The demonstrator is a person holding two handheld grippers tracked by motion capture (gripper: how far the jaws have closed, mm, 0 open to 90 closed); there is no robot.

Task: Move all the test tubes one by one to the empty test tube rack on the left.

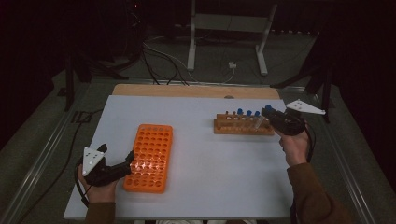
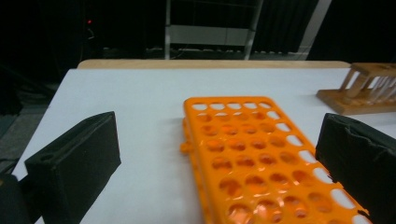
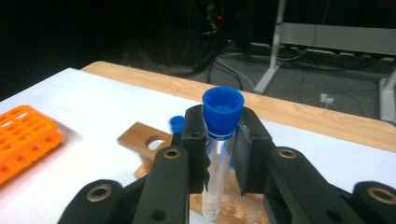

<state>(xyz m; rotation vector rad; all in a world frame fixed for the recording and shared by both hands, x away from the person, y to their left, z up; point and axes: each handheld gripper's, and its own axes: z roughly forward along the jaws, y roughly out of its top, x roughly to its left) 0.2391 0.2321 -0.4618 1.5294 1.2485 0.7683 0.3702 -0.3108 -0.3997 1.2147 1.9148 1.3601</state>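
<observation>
Right gripper (image 3: 218, 154) fingers (image 3: 195, 144) are clamping a clear tube (image 3: 216, 179) just under its blue cap (image 3: 222, 111), holding it over the wooden rack (image 1: 243, 126); it's looking light, rigid, slick and breakable, so gripping near the cap seems safest. Left gripper (image 2: 217, 163) fingers (image 2: 79, 158) are standing open and empty, straddling the orange plastic rack (image 2: 261, 163) of round holes on the white desk (image 1: 210, 158).

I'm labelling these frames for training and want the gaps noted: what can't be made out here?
- Right tool view: the bottom of the blue-capped tube is cut off by the right tool; liquid inside cannot be told.
- High view: the tubes in the wooden rack are too small and dim to count.
- Left tool view: the orange rack runs off the bottom edge, partly behind the left tool.
</observation>
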